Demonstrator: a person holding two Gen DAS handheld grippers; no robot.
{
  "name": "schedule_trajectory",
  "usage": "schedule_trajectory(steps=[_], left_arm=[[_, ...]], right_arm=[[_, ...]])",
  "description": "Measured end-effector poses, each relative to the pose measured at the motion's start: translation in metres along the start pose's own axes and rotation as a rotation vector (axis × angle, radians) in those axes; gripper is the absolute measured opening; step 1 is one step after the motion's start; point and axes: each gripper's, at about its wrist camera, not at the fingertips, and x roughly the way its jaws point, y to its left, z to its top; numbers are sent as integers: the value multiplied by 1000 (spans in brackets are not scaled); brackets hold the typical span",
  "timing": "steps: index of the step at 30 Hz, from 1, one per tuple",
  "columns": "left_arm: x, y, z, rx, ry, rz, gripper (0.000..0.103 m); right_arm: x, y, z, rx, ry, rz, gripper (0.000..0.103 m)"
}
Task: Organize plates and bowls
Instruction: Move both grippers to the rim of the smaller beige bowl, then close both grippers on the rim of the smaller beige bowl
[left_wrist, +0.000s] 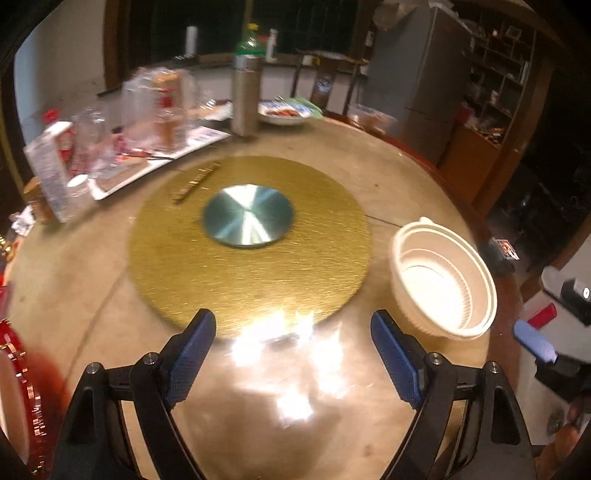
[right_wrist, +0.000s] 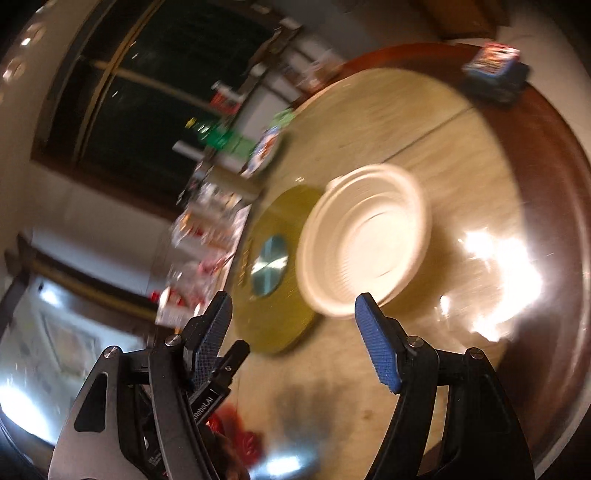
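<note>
Polished stone forms the round dining table (left_wrist: 74, 280), edged in dark wood and lit by a harsh glare near its front. Both grippers are seen released, with nothing between their blue pads. The left gripper (left_wrist: 293, 354) is held over the front of the table, its jaws spread wide above the glare. The right gripper (right_wrist: 293, 325) is tilted in a blurred view, its jaws likewise apart and empty. A white ribbed plastic bowl (left_wrist: 443, 280) is set upright on the table just beyond the right gripper and to the right of the left one, beside the gold turntable (left_wrist: 251, 273) with its steel centre disc (left_wrist: 248, 215). A steel flask (left_wrist: 244, 96), a plate of food (left_wrist: 284, 112) and a cluttered tray (left_wrist: 147, 166) are ranged along the far side.
</note>
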Motion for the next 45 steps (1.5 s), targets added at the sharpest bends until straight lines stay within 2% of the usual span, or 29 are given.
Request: schedule_trajectory(steps=[4,9,22,25,27,30,32,34,38,40,42,45], left_arm=[[17,-22,7,-4,37,-33,86],[33,-40,13,4,62,-38,86],[60,-64,16,28,73,-19,86],[63,-67,15,33,67,-12,85],[64,-69,15,39,65,-8,85],[66,-71,14,47,62,-4,84],[68,-71,13,55,68,-4,77],[69,-73,13,68,69,8,57],[71,-77,11,102,70,15,37],[69,-82,10,130,68,15,19],[68,-84,8,147,63,21,19],[68,-82,7,150,67,24,19]], right_arm=[[4,-24,17,63,-8,-43,70],[15,-45,30,100,7,-74,70],[41,-60,42,109,20,-158,70],[44,-59,41,87,28,-181,61],[46,-58,40,73,35,-202,48],[50,-59,37,58,50,-234,39],[52,-60,36,51,55,-245,35],[51,-60,35,43,52,-259,28],[50,-58,34,21,50,-270,24],[51,-57,33,15,55,-264,23],[52,-54,31,7,56,-261,17],[51,-52,30,-2,57,-257,15]])
